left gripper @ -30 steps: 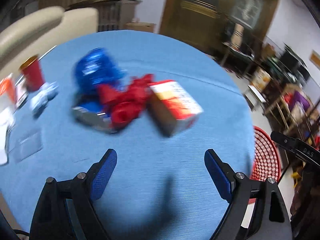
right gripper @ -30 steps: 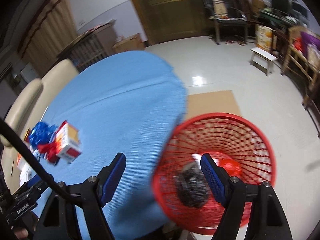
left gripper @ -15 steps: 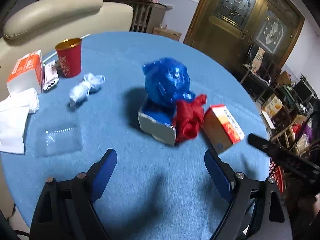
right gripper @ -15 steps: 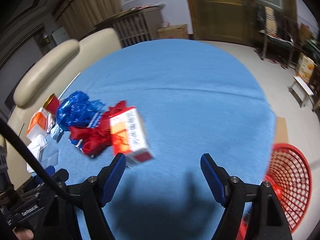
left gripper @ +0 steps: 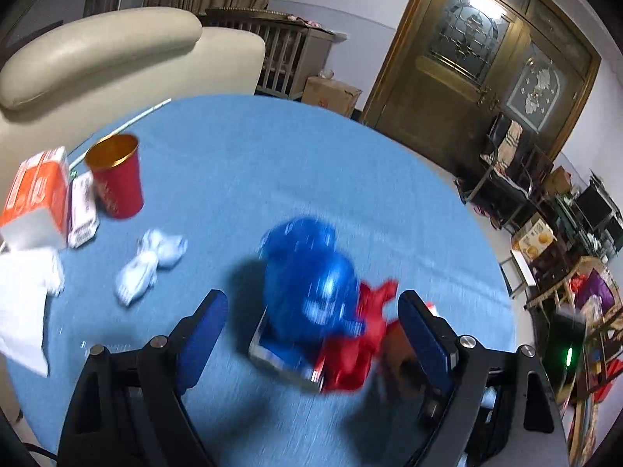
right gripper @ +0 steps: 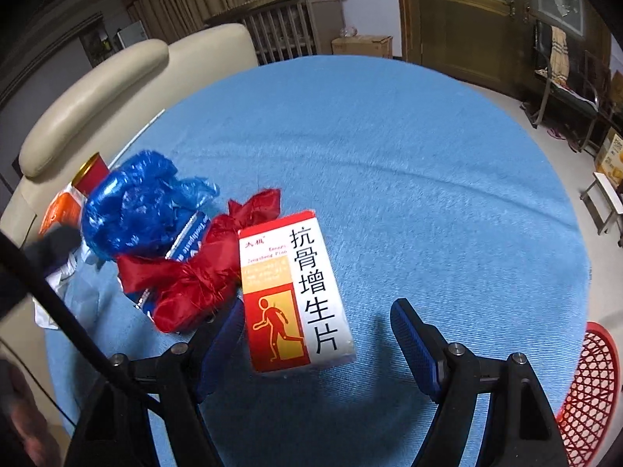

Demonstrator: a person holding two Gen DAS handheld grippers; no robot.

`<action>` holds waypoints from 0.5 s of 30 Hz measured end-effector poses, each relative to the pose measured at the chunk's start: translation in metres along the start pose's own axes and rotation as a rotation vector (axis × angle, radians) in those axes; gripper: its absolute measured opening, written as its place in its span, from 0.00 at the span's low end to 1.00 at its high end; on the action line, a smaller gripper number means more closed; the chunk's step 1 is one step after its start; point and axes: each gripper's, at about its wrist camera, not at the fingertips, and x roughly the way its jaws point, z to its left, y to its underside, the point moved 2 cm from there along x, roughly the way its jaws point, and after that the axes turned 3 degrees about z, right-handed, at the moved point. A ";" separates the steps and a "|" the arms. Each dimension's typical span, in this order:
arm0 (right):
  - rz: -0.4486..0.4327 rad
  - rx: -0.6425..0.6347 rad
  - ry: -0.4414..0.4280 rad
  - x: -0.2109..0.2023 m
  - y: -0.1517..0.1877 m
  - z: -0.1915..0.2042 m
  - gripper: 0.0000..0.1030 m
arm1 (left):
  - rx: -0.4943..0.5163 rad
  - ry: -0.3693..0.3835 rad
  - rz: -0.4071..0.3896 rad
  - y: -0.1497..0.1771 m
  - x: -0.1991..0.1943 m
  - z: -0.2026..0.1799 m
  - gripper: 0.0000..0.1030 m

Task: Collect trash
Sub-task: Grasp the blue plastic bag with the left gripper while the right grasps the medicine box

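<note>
Several pieces left: most of the trash lies on the blue table (right gripper: 389, 155); nothing visible in the current views is in the red basket (right gripper: 592, 389), only a sliver of which shows by the table's right edge.
Far left edge: an orange-and-white box (left gripper: 35, 198), a small pale packet (left gripper: 81, 210) and white paper (left gripper: 23, 311) sit together, beside a red cup (left gripper: 117, 179) standing upright.
Left of centre: a crumpled white wad (left gripper: 150, 264) lies alone, untouched.
Centre pile: a blue plastic bag (left gripper: 307, 276) rests on a blue-and-silver carton (left gripper: 280, 354), with a red plastic bag (right gripper: 194, 272) touching both.
Right of pile: a red-and-white medicine box (right gripper: 296, 292) leans against the red bag, toward the near edge.
Left gripper (left gripper: 311, 334): jaws wide apart, holding nothing, framing the blue bag and carton; the view is blurred.
Right gripper (right gripper: 317, 346): jaws wide apart, empty, the medicine box between them but not pinched.
Judgement: collection looks far from finished; both hands seem set for a fresh pick.
</note>
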 end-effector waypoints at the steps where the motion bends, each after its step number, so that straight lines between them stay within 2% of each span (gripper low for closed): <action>1: 0.000 -0.006 -0.003 0.001 0.000 0.000 0.77 | -0.004 -0.004 0.004 -0.005 0.005 -0.001 0.87; 4: -0.007 -0.029 0.005 0.005 0.000 0.003 0.51 | 0.003 -0.059 0.044 -0.016 0.030 -0.003 0.87; 5: -0.008 -0.031 0.000 0.005 0.000 0.002 0.51 | 0.016 -0.076 0.071 -0.017 0.039 -0.004 0.86; 7: -0.009 -0.028 -0.007 0.004 0.001 0.000 0.51 | 0.028 -0.065 0.104 -0.014 0.052 -0.002 0.53; 8: -0.012 -0.025 -0.008 0.003 0.003 -0.002 0.51 | 0.032 -0.079 0.115 -0.012 0.054 0.000 0.53; 15: -0.036 0.012 -0.013 -0.007 0.007 -0.013 0.51 | 0.053 -0.090 0.032 -0.001 0.017 0.002 0.52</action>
